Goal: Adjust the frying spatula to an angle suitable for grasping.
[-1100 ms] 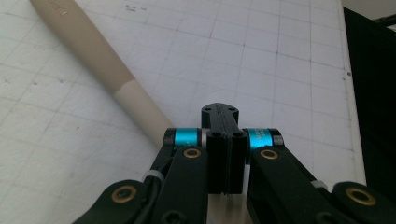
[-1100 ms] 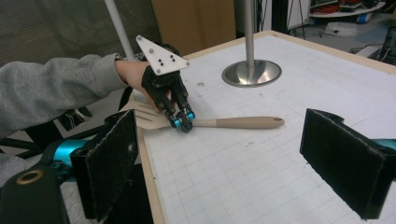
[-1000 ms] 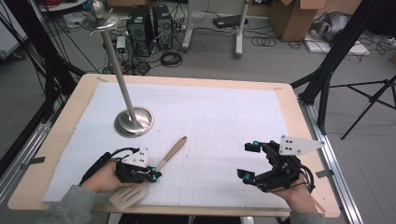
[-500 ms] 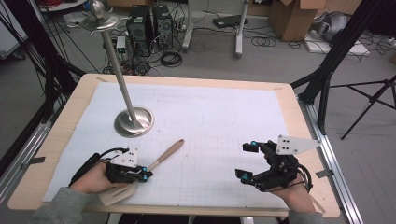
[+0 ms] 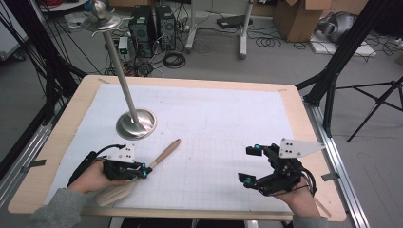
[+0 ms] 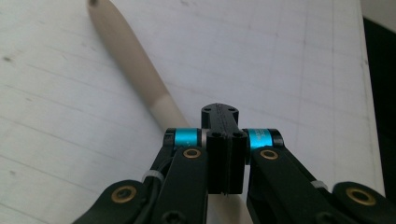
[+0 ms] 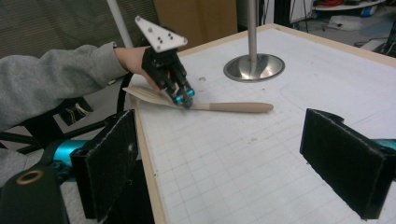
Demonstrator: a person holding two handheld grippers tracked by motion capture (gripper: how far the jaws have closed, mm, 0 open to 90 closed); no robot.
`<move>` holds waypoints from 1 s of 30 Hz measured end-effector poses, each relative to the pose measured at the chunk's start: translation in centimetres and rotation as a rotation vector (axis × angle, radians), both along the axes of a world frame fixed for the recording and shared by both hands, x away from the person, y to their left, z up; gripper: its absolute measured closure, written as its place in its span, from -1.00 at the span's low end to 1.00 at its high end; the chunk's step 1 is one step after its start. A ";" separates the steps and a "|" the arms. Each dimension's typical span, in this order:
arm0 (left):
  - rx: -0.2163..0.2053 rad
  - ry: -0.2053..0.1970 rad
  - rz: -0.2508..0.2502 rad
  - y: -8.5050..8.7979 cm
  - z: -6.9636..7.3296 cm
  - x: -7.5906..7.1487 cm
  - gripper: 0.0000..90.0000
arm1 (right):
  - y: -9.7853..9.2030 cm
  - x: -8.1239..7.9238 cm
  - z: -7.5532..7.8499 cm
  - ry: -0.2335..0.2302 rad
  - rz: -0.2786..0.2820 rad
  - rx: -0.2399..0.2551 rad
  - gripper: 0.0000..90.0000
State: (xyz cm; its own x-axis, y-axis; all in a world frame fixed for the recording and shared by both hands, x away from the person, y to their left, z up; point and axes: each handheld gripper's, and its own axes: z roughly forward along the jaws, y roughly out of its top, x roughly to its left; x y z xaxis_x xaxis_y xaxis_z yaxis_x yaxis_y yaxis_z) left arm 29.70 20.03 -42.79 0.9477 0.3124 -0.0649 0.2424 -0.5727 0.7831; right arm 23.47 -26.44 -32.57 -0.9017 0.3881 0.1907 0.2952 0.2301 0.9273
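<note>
Jaws of left gripper [image 5: 141, 171] closed around wooden spatula [image 5: 164, 155] at its neck near table's [image 5: 304, 142] front-left edge, handle pointing away toward metal stand [image 5: 136, 123]; right gripper [image 5: 250, 165] open, well apart.

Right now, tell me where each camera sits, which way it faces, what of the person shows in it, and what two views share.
High view: above the person's side, looking forward and down on the white gridded table; both forearms enter from below.
Left gripper view: rides the left hand-held gripper, looking along its shut jaws onto the pale wooden spatula.
Right gripper view: rides the right hand-held gripper, jaws open, facing across the table to the grey sleeve.
Shared: high and right gripper views both show the steel round-based stand.
</note>
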 end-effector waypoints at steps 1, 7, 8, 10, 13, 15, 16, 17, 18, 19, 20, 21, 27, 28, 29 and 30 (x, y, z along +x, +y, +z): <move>-0.013 -0.002 0.019 0.0 0.2 0.4 0.99 | -0.1 0.0 -0.1 -0.007 -0.005 -0.004 -0.76; -0.032 0.001 0.110 0.0 0.0 2.4 0.99 | -0.3 -0.3 0.0 -0.004 -0.013 -0.004 -0.76; -0.031 0.001 0.133 0.1 -0.1 2.6 0.99 | -0.4 -0.4 -0.1 -0.003 -0.013 -0.005 -0.76; -0.022 0.005 0.157 0.0 -0.3 3.1 0.99 | -0.5 -0.5 -0.1 -0.006 -0.019 -0.007 -0.76; -0.014 0.011 0.160 -0.4 -0.5 3.4 0.99 | -0.6 -0.7 -0.1 0.000 -0.022 -0.006 -0.76; 0.007 0.008 0.154 -0.9 -0.6 3.5 0.99 | -0.7 -0.7 -0.1 -0.005 -0.027 -0.007 -0.76; 0.021 0.007 0.160 -1.1 -0.7 3.6 0.99 | -0.8 -0.8 -0.1 -0.005 -0.031 -0.006 -0.76; 0.031 0.008 0.164 -1.3 -0.8 3.7 0.99 | -0.8 -0.9 -0.1 -0.004 -0.030 -0.006 -0.76; 0.051 0.010 0.163 -1.5 -1.0 3.8 0.99 | -0.8 -0.9 -0.1 -0.004 -0.030 -0.006 -0.76; 0.070 0.009 0.161 -1.8 -1.1 3.9 0.99 | -0.9 -1.0 0.0 -0.001 -0.032 -0.005 -0.76; 0.063 0.009 0.165 -1.9 -1.1 3.9 0.99 | -0.9 -1.0 0.0 -0.001 -0.032 -0.005 -0.76; 0.070 0.009 0.159 -2.1 -1.1 3.9 0.99 | -0.9 -1.0 0.0 -0.005 -0.035 -0.005 -0.76; 0.077 -0.011 0.141 -2.7 -1.1 3.9 0.99 | -1.1 -1.1 -0.1 -0.004 -0.037 -0.003 -0.76; 0.072 -0.014 0.139 -2.8 -1.1 3.9 0.99 | -1.0 -1.1 -0.1 -0.004 -0.038 -0.007 -0.76; 0.075 -0.018 0.138 -2.9 -1.1 3.9 0.99 | -1.0 -1.1 -0.1 -0.002 -0.037 -0.007 -0.76; 0.071 -0.020 0.133 -3.0 -1.2 3.9 0.99 | -1.0 -1.1 -0.1 -0.004 -0.036 -0.007 -0.76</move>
State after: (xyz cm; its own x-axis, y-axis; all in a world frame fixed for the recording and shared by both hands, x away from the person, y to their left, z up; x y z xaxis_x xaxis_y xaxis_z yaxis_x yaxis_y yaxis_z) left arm 33.57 17.03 -43.95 0.8985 0.4386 -0.0198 0.3049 -0.5910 0.7469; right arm 22.41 -27.41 -32.67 -0.8879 0.4214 0.1843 0.2996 0.2258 0.9269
